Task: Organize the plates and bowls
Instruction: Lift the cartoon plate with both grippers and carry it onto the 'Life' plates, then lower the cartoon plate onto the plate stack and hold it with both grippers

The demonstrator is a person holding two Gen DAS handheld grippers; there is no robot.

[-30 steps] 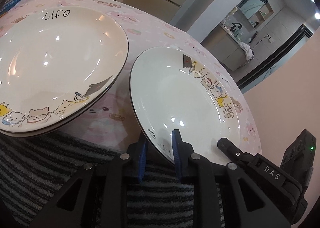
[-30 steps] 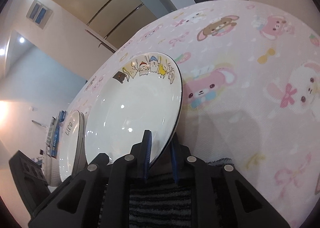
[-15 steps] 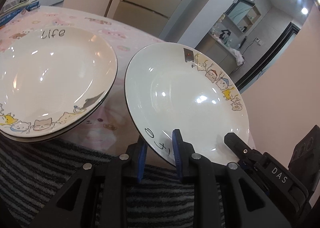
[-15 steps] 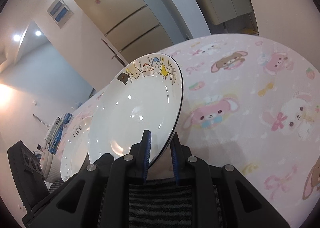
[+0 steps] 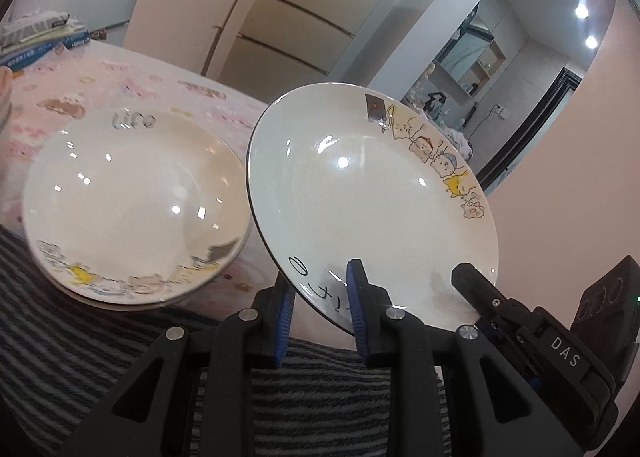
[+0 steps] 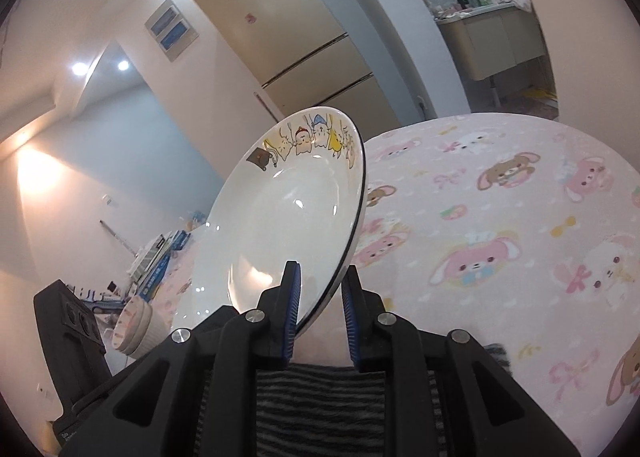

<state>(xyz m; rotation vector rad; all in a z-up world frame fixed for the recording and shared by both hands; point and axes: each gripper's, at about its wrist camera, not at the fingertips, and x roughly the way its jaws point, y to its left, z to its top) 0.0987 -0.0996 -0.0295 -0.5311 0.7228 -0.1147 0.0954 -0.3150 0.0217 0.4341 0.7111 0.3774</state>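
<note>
Plate (image 5: 372, 209) with cartoon animals along its rim is held in the air by both grippers, tilted, its near edge clamped from two sides.

In the left wrist view the left gripper (image 5: 320, 305) sits at 6 o'clock, its blue-padded fingers (image 5: 354, 297) clenched on the plate's near rim, one pad on the inner face beside the black lettering, the other behind the rim. At 4 o'clock the black tip of the right gripper (image 5: 476, 289) grasps the same rim further round. Below both lies a grey striped cloth (image 5: 80, 357). At 9 o'clock, a little further off, a stack of plates (image 5: 132, 209) rests on the table (image 5: 208, 97), the top one bearing the word "Life" at its far rim and cartoon animals at its near rim; it lies just beside the held plate and lower than it. Beyond, at 10 o'clock, books (image 5: 40, 41) lie at the table's far edge.

In the right wrist view the right gripper (image 6: 320, 305) is at 6 o'clock, clenched on the plate (image 6: 288, 217), which stands steeply on edge and rises toward 12 o'clock. The pink tablecloth with bears and rabbits spreads from 3 to 5 o'clock, below the plate. At 8 o'clock a small ribbed bowl (image 6: 134, 325) sits on the table, with the left gripper's black body (image 6: 68, 321) nearer the frame edge. Further back stands a beige refrigerator (image 6: 304, 37).
</note>
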